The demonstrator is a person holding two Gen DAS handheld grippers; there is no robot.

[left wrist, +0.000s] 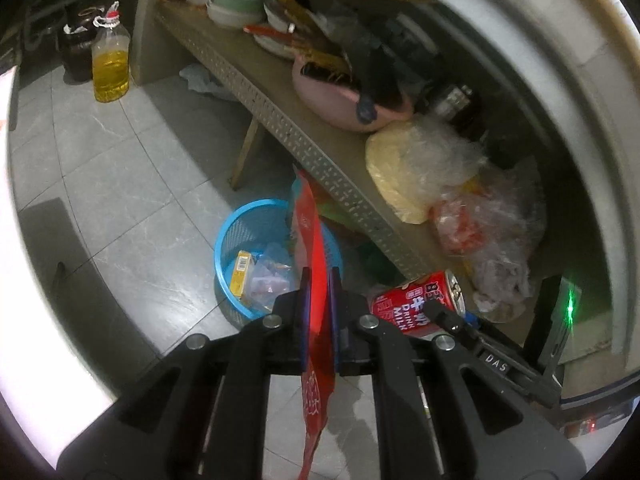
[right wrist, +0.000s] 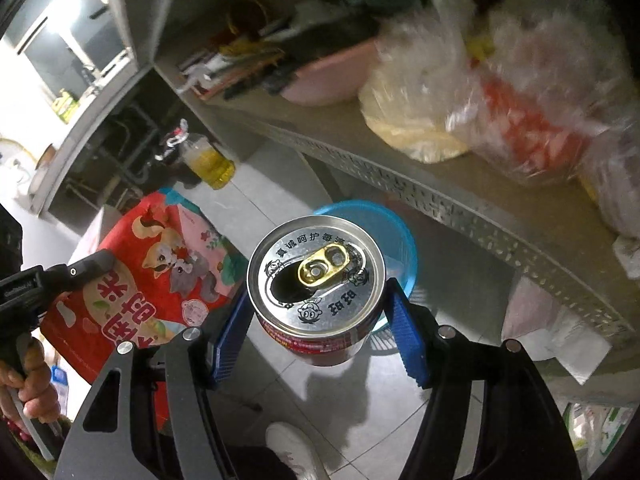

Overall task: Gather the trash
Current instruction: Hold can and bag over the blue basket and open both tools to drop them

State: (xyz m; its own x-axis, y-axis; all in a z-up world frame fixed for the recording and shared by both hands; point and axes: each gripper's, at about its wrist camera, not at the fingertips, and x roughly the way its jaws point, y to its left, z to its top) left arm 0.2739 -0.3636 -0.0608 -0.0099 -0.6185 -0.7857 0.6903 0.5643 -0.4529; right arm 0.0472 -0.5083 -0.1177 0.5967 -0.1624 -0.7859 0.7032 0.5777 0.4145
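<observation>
We hold two pieces of trash above the tiled floor, close to a low perforated shelf. Our left gripper is clamped on a flat red snack bag; in its own view we see the bag only edge-on, so its print is unreadable there, and its lower end runs out of frame. From the right wrist view the same bag shows a cartoon print, partly covered by the left gripper's body at the left edge, where a hand grips the handle.

Our right gripper squeezes a red drink can between its blue pads, the opened top facing the camera; the can's lower body is hidden behind its own lid. In the left view the can lies on its side at the right, half masked by gripper parts.

The blue basket stands on the floor just beneath the shelf edge, some wrappers already inside. In the right view only its rim peeks out behind the can. The bags on the shelf are blurred.
</observation>
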